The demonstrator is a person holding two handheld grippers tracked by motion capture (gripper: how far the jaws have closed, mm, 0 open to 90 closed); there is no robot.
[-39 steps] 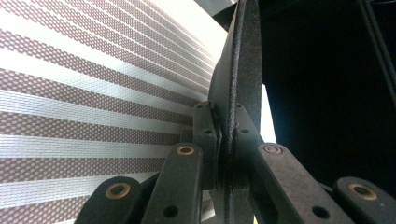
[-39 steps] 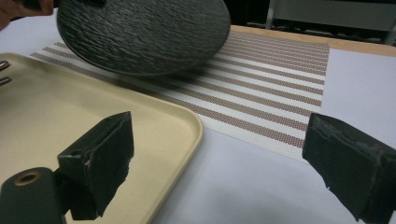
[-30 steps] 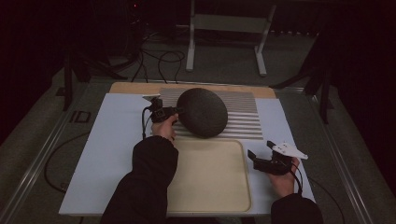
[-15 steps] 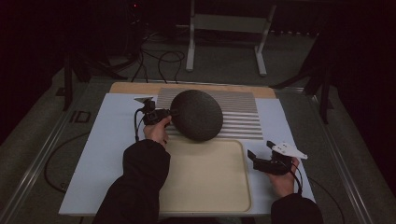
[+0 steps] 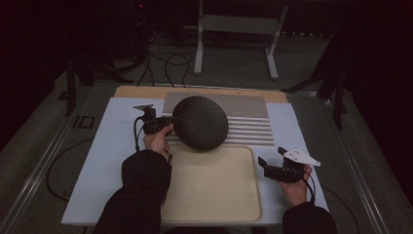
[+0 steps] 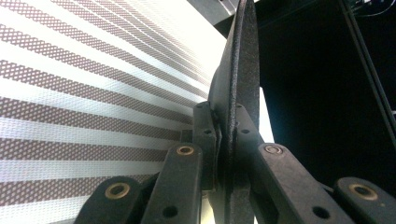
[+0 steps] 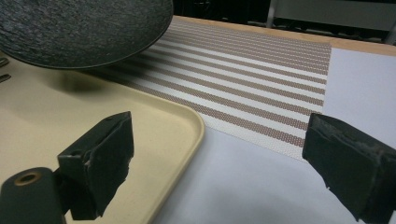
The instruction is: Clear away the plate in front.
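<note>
The left gripper point(image 5: 168, 122) has its jaws pinched tight on the rim of a dark round plate point(image 5: 199, 122), one pad point(image 6: 205, 135) pressed on either face, so the plate hangs tilted above the striped placemat point(image 5: 243, 117), its near edge reaching over the far rim of the beige tray point(image 5: 214, 195). Over to the right, the right gripper point(image 5: 268, 165) rests low beside the tray on the pale blue table cover point(image 5: 102, 146), its jaws spread wide with nothing between them, the placemat's near edge just ahead of them
</note>
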